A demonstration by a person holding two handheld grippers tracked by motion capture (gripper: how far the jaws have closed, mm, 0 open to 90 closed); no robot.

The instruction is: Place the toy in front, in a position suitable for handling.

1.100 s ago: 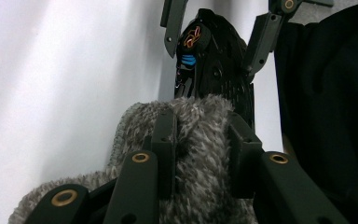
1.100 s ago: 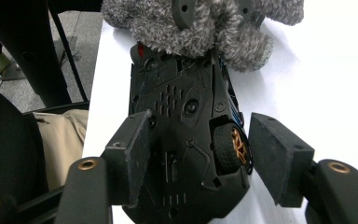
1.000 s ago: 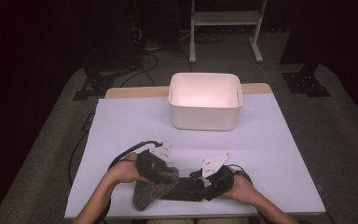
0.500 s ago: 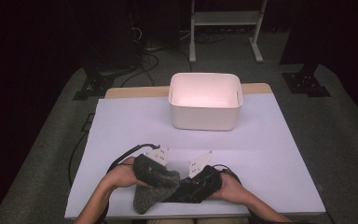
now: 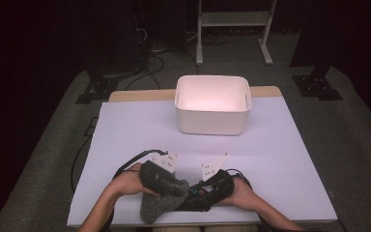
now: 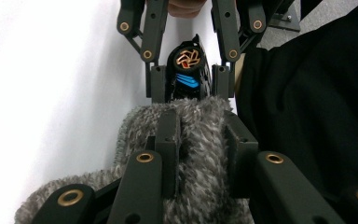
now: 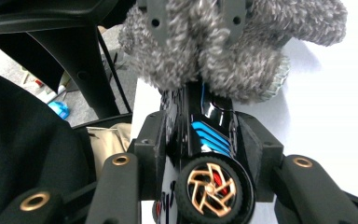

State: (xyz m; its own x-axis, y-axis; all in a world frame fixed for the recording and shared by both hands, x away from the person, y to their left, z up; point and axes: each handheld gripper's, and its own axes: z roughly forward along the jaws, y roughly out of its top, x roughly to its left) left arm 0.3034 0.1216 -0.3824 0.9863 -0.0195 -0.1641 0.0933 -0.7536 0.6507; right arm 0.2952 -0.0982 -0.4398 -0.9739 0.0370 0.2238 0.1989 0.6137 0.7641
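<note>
Left claw: the left gripper (image 6: 200, 135) is clenched on the fuzzy grey fleece pouch (image 6: 200, 154), both pads sunk into the pile at its mouth.
Right claw: the right gripper (image 7: 205, 140) grips the glossy black toy car with blue stripes and a copper-spoked wheel (image 7: 209, 140); its jaws have just been closing on the car's sides.
Where the car is: nose at the pouch mouth, tail wheel toward the right hand, at the near edge of the white table sheet (image 5: 125, 130), well short of the white plastic tub (image 5: 212, 104).
Step, as I judge it: sliding the car into the pouch.
Doing it well: hold the pouch steady and its mouth open; push the car straight along its length, so the wheels do not snag on the fleece.
Risk: a skewed push could bunch the pile and jam the nose.
Tub: beyond the pouch, at the far side of the sheet.
</note>
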